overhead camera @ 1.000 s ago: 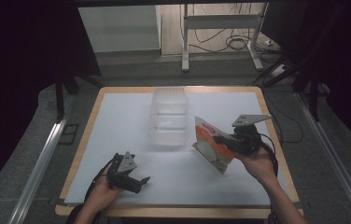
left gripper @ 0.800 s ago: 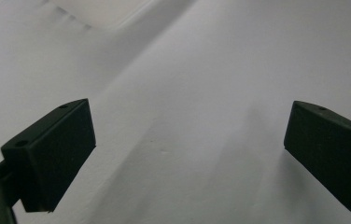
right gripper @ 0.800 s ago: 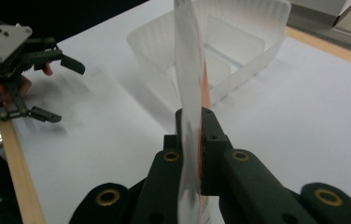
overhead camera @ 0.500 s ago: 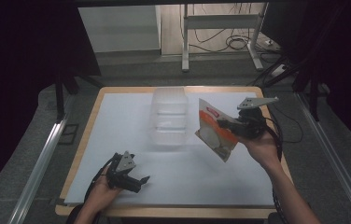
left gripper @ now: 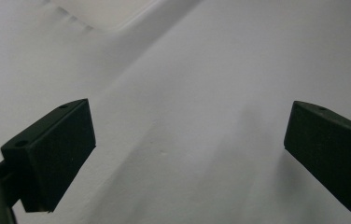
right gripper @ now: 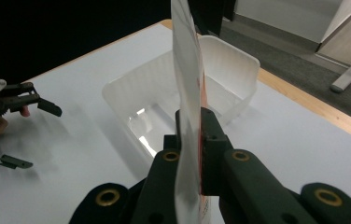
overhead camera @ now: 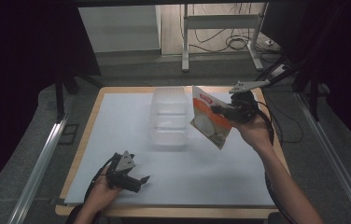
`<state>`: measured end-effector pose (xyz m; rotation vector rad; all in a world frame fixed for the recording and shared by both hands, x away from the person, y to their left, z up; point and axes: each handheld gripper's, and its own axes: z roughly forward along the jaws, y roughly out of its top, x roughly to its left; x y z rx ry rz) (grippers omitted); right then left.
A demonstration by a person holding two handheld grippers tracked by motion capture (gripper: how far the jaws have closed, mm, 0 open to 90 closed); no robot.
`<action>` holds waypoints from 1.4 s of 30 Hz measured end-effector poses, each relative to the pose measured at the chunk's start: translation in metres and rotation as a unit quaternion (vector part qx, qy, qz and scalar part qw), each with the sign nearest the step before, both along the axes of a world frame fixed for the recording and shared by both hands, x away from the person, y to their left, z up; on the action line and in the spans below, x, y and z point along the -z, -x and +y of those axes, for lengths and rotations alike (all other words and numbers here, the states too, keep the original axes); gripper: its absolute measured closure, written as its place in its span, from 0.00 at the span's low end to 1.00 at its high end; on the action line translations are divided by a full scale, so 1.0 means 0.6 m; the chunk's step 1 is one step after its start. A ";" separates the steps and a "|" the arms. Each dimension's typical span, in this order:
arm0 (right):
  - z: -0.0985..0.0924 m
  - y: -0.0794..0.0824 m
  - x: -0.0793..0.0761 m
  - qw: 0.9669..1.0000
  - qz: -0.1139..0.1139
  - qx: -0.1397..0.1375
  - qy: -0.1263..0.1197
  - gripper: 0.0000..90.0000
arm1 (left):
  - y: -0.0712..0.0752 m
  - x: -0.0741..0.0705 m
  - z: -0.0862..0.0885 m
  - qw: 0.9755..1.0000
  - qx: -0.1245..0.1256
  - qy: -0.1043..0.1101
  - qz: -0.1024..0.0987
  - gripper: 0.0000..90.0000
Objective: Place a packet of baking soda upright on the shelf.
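With the right gripper [overhead camera: 216, 110] clamping the flat orange-and-white packet [overhead camera: 209, 122] aloft beside the clear plastic tub [overhead camera: 168, 116] mid-bench, I'd centre it over the tub before releasing; the left gripper [overhead camera: 139, 182] rests open near the front edge.

A wooden-edged table [overhead camera: 95, 116] topped with a white sheet [overhead camera: 127, 126] stands on grey carpet [overhead camera: 33, 154]. Beyond it are a white cabinet [overhead camera: 117, 28], metal stand legs [overhead camera: 185, 42] and loose cables [overhead camera: 239, 43] on the floor; both sides are dark
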<state>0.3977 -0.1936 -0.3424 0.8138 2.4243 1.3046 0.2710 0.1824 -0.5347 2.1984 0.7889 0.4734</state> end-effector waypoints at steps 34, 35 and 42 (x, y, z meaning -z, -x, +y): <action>0.209 -0.080 0.012 0.996 -0.002 -0.090 0.015 0.98 | -0.002 -0.004 0.011 0.999 0.007 0.039 0.009 0.01; 0.215 -0.082 0.015 0.995 -0.003 -0.093 0.018 0.98 | -0.002 -0.004 0.012 0.999 0.008 0.041 0.009 0.01; 0.247 -0.092 0.043 0.995 0.011 -0.100 0.023 0.98 | -0.002 -0.005 0.017 0.999 0.009 0.052 0.002 0.00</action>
